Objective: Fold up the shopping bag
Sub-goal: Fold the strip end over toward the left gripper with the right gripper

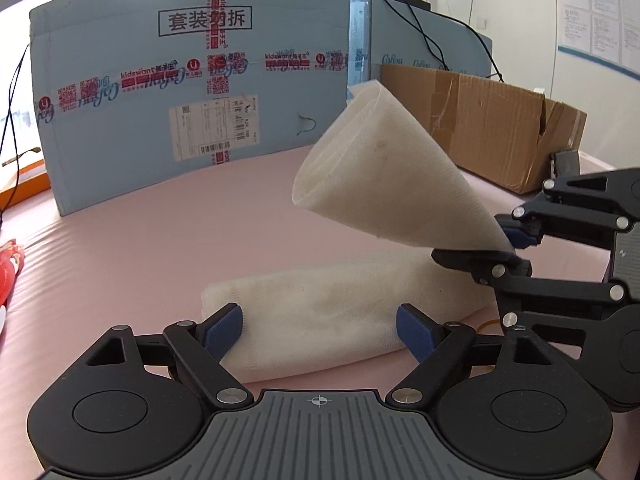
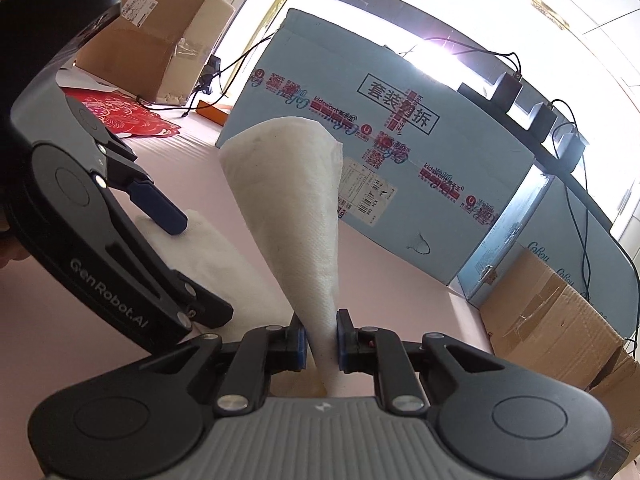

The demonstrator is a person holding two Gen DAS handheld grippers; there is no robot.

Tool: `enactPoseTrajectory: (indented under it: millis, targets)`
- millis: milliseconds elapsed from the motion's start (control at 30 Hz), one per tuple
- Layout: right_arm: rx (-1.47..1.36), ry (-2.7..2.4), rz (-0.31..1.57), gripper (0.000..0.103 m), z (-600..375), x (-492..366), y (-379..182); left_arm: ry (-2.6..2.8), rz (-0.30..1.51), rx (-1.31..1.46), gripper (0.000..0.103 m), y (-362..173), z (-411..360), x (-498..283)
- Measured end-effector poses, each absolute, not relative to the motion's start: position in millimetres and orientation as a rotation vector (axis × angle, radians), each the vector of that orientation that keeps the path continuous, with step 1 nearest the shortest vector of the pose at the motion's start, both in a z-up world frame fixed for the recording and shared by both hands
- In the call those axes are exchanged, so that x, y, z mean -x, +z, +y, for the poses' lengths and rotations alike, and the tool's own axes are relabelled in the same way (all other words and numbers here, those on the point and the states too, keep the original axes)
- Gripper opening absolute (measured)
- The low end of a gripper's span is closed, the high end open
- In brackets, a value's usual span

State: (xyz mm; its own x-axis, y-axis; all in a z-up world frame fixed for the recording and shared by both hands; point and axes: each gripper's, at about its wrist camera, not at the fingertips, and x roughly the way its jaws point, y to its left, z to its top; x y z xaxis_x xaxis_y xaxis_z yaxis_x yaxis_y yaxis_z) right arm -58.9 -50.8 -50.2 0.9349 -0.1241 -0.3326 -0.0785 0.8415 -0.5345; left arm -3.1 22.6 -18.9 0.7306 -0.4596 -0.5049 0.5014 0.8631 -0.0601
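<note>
The white fabric shopping bag (image 1: 332, 312) lies partly folded on the pink table (image 1: 120, 248). One end of it is lifted into a cone-shaped flap (image 1: 380, 176). My right gripper (image 1: 508, 246) is shut on the narrow tip of that flap, seen from its own camera as the flap (image 2: 296, 200) rising out from between the gripper's (image 2: 322, 344) blue pads. My left gripper (image 1: 320, 328) is open, its blue pads (image 1: 224, 326) straddling the flat folded part of the bag without pinching it. In the right wrist view the left gripper (image 2: 172, 240) sits over the flat part of the bag (image 2: 216, 256).
A large light-blue carton (image 1: 192, 92) stands across the back of the table. A brown cardboard box (image 1: 492, 128) sits at the back right. Red paper (image 2: 120, 116) lies by the far left, and black cables (image 2: 224, 68) trail behind the boxes.
</note>
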Motion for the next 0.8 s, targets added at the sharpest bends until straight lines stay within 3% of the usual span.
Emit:
enactPoseTrajectory:
  millis: [400, 800]
  targets:
    - [0.580, -0.001, 0.371, 0.016, -48, 59, -54, -0.325, 0.556, -0.165, 0.086, -22, 32, -3]
    - [0.749, 0.010, 0.382, 0.016, -21, 46, -67, -0.369, 0.537, -0.054, 0.086, -21, 52, -1]
